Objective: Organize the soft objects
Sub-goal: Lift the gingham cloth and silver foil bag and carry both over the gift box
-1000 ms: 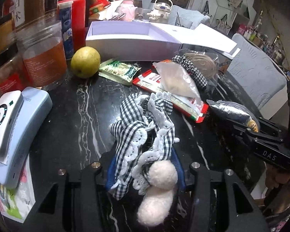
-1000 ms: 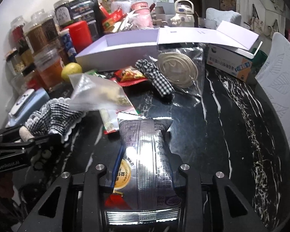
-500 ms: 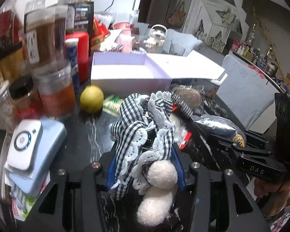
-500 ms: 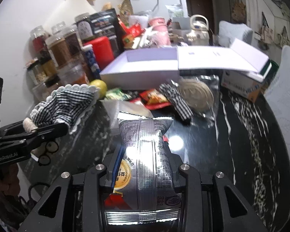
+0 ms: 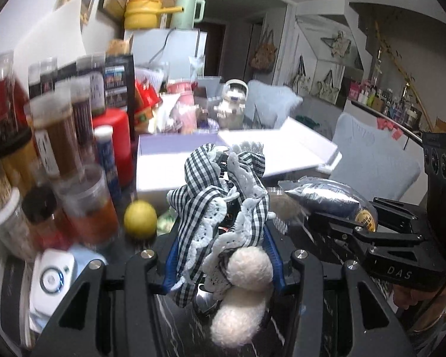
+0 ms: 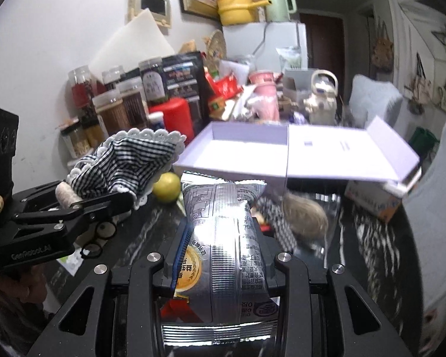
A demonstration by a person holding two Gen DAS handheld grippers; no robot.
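Note:
My left gripper (image 5: 220, 232) is shut on a black-and-white checked cloth with lace trim and white pompoms (image 5: 220, 202), held up above the black marble table. It also shows in the right wrist view (image 6: 125, 160), at the left. My right gripper (image 6: 223, 238) is shut on a silver foil snack bag (image 6: 226, 232), lifted off the table; the bag shows in the left wrist view (image 5: 327, 199) at the right. An open lilac box (image 6: 240, 151) with its lid (image 6: 342, 154) folded out stands straight ahead of both grippers.
Jars and a red canister (image 5: 119, 145) crowd the left. A yellow lemon (image 5: 140, 219) lies before the box. A checked scrunchie (image 6: 275, 220), a bagged coil (image 6: 304, 217) and snack packets lie on the table (image 6: 371, 238). A white device (image 5: 52, 276) sits near left.
Both grippers have risen from the table with their loads and tilted up, so the box now sits lower and nearer ahead. Both grips are unchanged.

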